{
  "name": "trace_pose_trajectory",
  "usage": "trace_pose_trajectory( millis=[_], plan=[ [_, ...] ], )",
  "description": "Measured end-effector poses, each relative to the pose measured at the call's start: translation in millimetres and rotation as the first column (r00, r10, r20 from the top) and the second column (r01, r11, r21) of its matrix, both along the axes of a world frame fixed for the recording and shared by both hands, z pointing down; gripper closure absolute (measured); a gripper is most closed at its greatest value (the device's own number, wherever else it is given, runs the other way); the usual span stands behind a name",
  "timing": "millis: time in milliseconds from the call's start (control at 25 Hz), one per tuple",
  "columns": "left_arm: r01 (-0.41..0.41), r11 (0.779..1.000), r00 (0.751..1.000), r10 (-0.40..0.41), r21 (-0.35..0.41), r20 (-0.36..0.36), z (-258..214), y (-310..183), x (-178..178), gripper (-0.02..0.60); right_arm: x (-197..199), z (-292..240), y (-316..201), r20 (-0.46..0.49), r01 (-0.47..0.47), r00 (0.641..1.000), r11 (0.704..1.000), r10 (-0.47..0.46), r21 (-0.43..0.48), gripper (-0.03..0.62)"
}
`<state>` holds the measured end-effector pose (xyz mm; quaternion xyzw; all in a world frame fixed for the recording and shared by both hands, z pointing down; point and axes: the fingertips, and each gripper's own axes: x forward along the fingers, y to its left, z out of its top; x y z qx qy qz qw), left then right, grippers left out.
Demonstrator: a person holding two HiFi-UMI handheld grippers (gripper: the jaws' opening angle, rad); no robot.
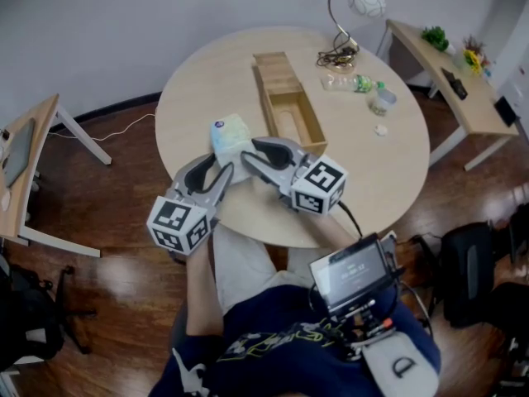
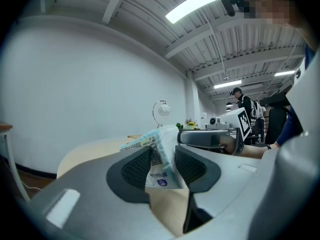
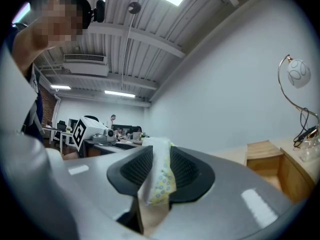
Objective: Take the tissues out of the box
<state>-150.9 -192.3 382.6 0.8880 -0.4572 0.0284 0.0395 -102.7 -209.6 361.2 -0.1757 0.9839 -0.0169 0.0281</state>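
Observation:
A soft pack of tissues [image 1: 230, 136], pale blue-green with a printed label, hangs over the near left part of the round table [image 1: 388, 164]. Both grippers hold it. My left gripper [image 1: 216, 174] is shut on its left end; the left gripper view shows the label end of the pack [image 2: 159, 156] pinched between the ribbed pads. Coming in from the right, my right gripper [image 1: 253, 152] is shut on the other end, where a dotted edge of the pack [image 3: 159, 176] sits between its pads. The long open wooden box [image 1: 289, 99] lies just beyond, and its inside looks bare.
Behind the box stand a desk lamp [image 1: 354, 11] with a coiled cord, a lying plastic bottle [image 1: 350, 82] and a small cup [image 1: 382, 99]. A side desk [image 1: 446, 69] stands at the right, another desk [image 1: 25, 172] at the left. People and desks show far off in both gripper views.

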Motion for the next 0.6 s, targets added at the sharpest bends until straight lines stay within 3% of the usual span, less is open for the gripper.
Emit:
trace_pose_trajectory(
  millis=[600],
  plan=[
    [-0.010, 1.000, 1.000, 0.010, -0.015, -0.019, 28.7, -4.7, -8.0, 0.422, -8.3, 27.3, -4.7, -0.032, -0.007, 0.999, 0.999, 0.005, -0.035, 0.491]
  ],
)
